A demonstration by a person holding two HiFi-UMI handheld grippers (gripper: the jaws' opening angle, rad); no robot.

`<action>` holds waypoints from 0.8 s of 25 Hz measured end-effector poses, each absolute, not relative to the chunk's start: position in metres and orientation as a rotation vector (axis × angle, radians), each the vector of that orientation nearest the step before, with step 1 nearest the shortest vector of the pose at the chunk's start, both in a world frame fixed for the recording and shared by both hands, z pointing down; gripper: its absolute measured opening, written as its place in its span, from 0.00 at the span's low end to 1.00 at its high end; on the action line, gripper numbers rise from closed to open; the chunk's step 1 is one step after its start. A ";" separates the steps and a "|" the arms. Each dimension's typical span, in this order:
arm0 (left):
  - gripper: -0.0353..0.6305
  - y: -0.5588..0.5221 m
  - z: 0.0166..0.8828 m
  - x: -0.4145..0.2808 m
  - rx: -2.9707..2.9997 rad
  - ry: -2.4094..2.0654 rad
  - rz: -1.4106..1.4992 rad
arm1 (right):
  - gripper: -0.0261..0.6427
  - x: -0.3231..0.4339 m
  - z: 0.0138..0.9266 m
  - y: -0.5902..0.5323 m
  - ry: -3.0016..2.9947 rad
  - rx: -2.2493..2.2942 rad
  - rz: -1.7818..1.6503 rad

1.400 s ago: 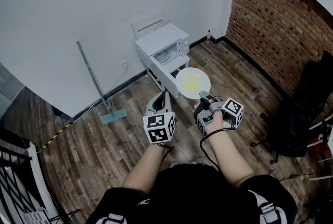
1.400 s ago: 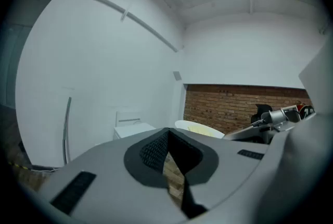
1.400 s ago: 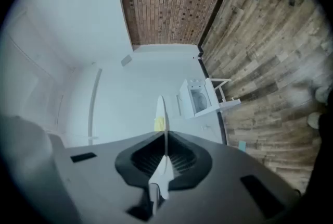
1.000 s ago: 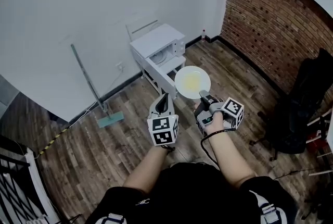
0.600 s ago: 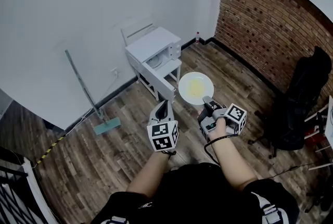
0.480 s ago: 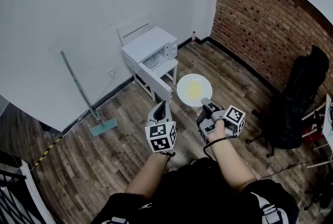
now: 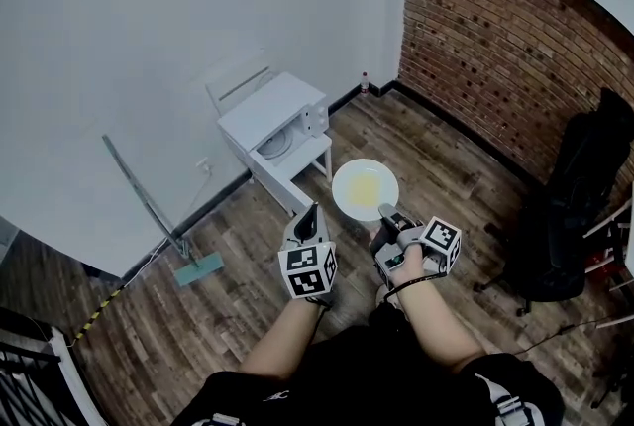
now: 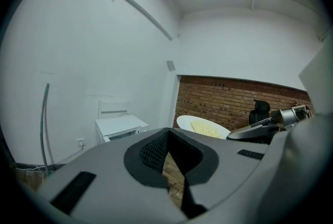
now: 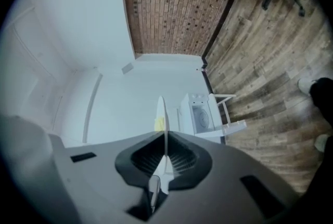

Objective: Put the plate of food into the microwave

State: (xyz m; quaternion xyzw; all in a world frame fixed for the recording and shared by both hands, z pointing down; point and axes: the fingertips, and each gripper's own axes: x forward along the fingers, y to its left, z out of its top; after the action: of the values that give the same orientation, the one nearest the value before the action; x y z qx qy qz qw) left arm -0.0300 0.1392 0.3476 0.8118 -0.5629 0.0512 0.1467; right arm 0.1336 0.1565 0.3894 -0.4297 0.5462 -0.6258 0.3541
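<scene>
In the head view the right gripper [image 7: 385, 212] has its jaws closed on the near rim of the white plate [image 7: 366, 189]. The plate is level and reaches away from the person, with the yellow food [image 7: 365, 186] lying at its middle. The left gripper [image 7: 310, 212] hangs just beside it, tapering to a point with nothing in it. The white microwave [image 7: 269, 109] stands against the pale wall [image 7: 149, 38], ahead and to the left of the plate and well apart from it. Its door [image 7: 297, 168] is open and the opening faces the person. A mop [image 7: 149, 211] leans further left, and a brick wall [image 7: 495, 38] closes the right side. In the left gripper view the dark pads meet at their tips and only a wedge of wooden floor [image 8: 174, 178] shows beneath them, so this gripper is closed and empty. The microwave [image 8: 119, 125] sits ahead to the left there, and the plate [image 8: 200, 125] to the right. In the right gripper view the scene is rolled onto its side. The plate [image 9: 161, 111] shows edge-on as a thin white line running straight out from between the clamped jaws, a bit of food [image 9: 158, 124] beside it. The microwave [image 9: 200, 113], its opening towards the camera, lies just right of that line. So the plate points roughly at the opening, and I judge that the right gripper must carry it forward and leftward, rim first. The left gripper is on the microwave's side but has no part in the load.
</scene>
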 end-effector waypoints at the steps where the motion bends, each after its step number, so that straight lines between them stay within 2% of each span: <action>1: 0.05 0.128 0.347 -0.020 2.336 -1.626 0.150 | 0.07 0.143 0.392 0.144 1.413 -1.094 -1.619; 11: 0.05 0.033 0.339 0.082 2.273 -1.687 0.159 | 0.07 0.242 0.389 0.038 1.470 -1.027 -1.671; 20: 0.05 -0.014 0.352 0.094 2.167 -1.775 0.171 | 0.07 0.252 0.404 -0.019 1.510 -0.992 -1.781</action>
State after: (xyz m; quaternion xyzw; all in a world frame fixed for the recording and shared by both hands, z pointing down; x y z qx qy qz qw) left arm 0.0943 -0.0144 0.3516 0.7613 -0.6237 0.0599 0.1668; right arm 0.2520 -0.0194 0.4043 -0.3733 0.5682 -0.6702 0.2977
